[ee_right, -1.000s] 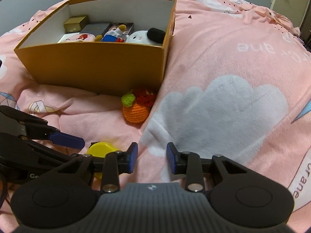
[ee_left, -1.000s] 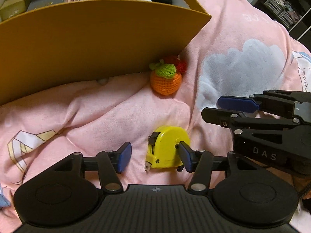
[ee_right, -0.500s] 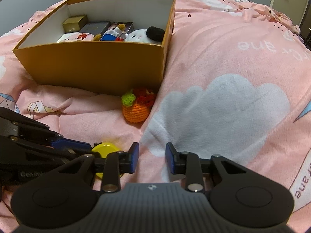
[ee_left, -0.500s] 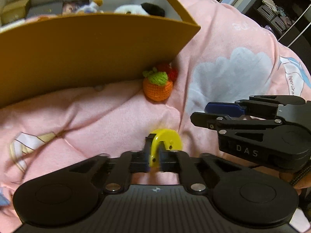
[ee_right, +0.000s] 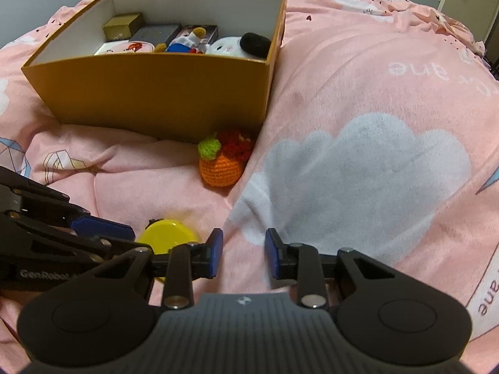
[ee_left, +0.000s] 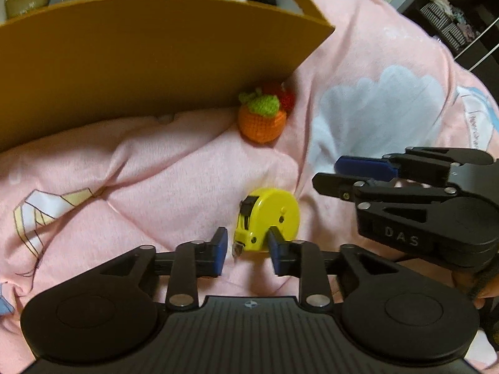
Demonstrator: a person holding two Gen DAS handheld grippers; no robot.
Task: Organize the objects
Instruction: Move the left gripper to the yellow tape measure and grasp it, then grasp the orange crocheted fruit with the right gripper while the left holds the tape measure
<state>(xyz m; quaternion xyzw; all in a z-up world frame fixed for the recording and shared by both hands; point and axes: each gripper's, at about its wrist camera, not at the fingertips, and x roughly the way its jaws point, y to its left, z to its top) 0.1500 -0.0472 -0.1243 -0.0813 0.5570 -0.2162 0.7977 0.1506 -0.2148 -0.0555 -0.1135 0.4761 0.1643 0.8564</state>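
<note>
A yellow tape measure (ee_left: pixel 268 212) lies on the pink quilt (ee_left: pixel 140 180), its round top also showing in the right wrist view (ee_right: pixel 168 238). My left gripper (ee_left: pixel 246 240) straddles its near end. The jaws are opening: the right pad (ee_left: pixel 276 249) is at the case, and a gap shows at the left pad (ee_left: pixel 220 249). My right gripper (ee_right: pixel 243 240) hovers just right of the tape, its jaws a little apart with only quilt between them. An orange crochet fruit (ee_left: pixel 262 121) with a green leaf rests against the corner of the brown box (ee_left: pixel 156 62).
The open brown box (ee_right: pixel 156 93) holds several small boxes and plush toys (ee_right: pixel 237 45). The quilt (ee_right: pixel 358 171) spreads out to the right with a grey cloud print. Dark shelving (ee_left: pixel 452 25) stands beyond the bed at the far right.
The left jaws stood wide around the tape measure, then closed on it, and have now parted again. The tape has turned slightly. The right gripper has stayed put.
</note>
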